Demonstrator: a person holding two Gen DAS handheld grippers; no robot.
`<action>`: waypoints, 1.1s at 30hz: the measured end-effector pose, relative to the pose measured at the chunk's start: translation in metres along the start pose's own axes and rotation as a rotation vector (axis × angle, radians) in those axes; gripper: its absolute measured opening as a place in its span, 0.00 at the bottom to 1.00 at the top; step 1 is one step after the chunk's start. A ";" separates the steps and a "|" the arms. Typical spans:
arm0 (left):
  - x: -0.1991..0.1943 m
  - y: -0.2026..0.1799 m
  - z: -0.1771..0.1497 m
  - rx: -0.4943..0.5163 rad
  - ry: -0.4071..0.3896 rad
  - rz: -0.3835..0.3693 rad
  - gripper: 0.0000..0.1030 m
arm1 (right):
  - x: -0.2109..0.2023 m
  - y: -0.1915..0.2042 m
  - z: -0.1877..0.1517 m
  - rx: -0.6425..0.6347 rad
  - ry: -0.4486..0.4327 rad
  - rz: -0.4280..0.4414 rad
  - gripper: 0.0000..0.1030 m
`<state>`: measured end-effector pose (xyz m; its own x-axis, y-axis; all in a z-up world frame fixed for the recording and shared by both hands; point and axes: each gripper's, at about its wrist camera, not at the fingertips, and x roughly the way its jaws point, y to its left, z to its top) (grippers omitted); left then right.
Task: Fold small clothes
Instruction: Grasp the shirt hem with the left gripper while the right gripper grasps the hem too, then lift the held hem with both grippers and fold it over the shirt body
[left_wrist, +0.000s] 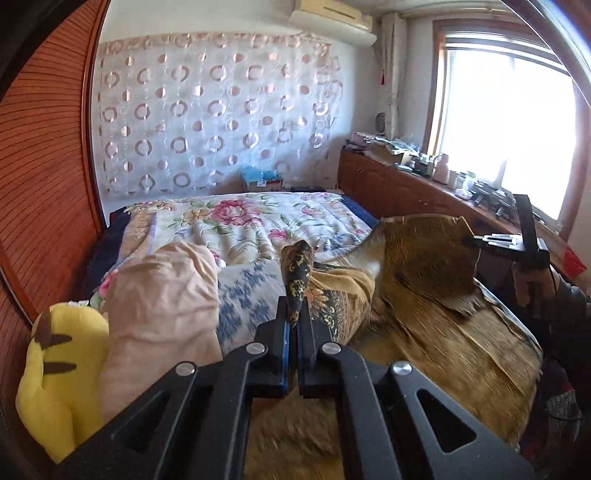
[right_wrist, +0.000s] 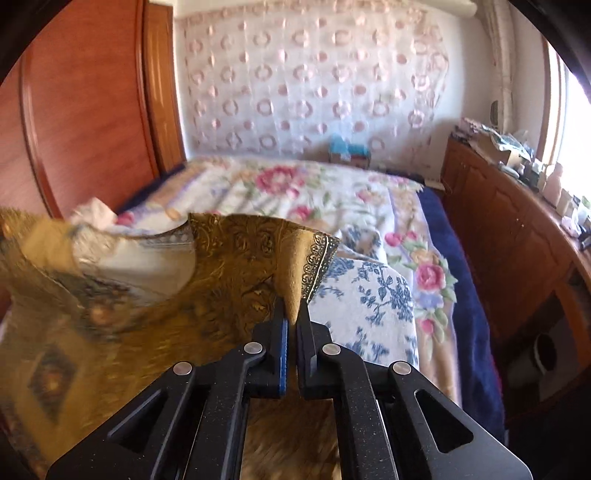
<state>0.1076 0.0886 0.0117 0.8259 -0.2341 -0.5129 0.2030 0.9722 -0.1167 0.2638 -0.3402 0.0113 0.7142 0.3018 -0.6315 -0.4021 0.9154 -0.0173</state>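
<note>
A gold-brown patterned garment (left_wrist: 432, 266) hangs stretched above the bed, held at two points. My left gripper (left_wrist: 294, 314) is shut on one dark patterned corner of it, which sticks up between the fingers. My right gripper (right_wrist: 292, 314) is shut on another corner of the garment (right_wrist: 236, 273), near its decorated hem. In the left wrist view the right gripper (left_wrist: 476, 242) shows at the far right, pinching the cloth's upper edge. The garment's lower part drapes over the bed.
A floral bedspread (left_wrist: 236, 221) covers the bed. A pink cloth bundle (left_wrist: 166, 295) and a yellow plush toy (left_wrist: 55, 369) lie at the left. A wooden wardrobe (right_wrist: 92, 110) stands left, and a cluttered wooden cabinet (right_wrist: 517, 221) under the window at right.
</note>
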 end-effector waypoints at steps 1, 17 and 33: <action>-0.007 -0.003 -0.005 -0.003 -0.002 -0.002 0.00 | -0.011 0.003 -0.003 0.000 -0.011 0.003 0.01; -0.096 -0.029 -0.080 -0.030 0.000 -0.013 0.00 | -0.151 0.058 -0.089 -0.088 0.001 0.032 0.00; -0.108 -0.012 -0.134 -0.074 0.104 0.013 0.01 | -0.164 0.048 -0.162 -0.033 0.143 0.010 0.00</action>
<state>-0.0545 0.1033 -0.0455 0.7685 -0.2227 -0.5998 0.1498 0.9740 -0.1698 0.0344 -0.3891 -0.0115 0.6220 0.2681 -0.7357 -0.4292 0.9026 -0.0339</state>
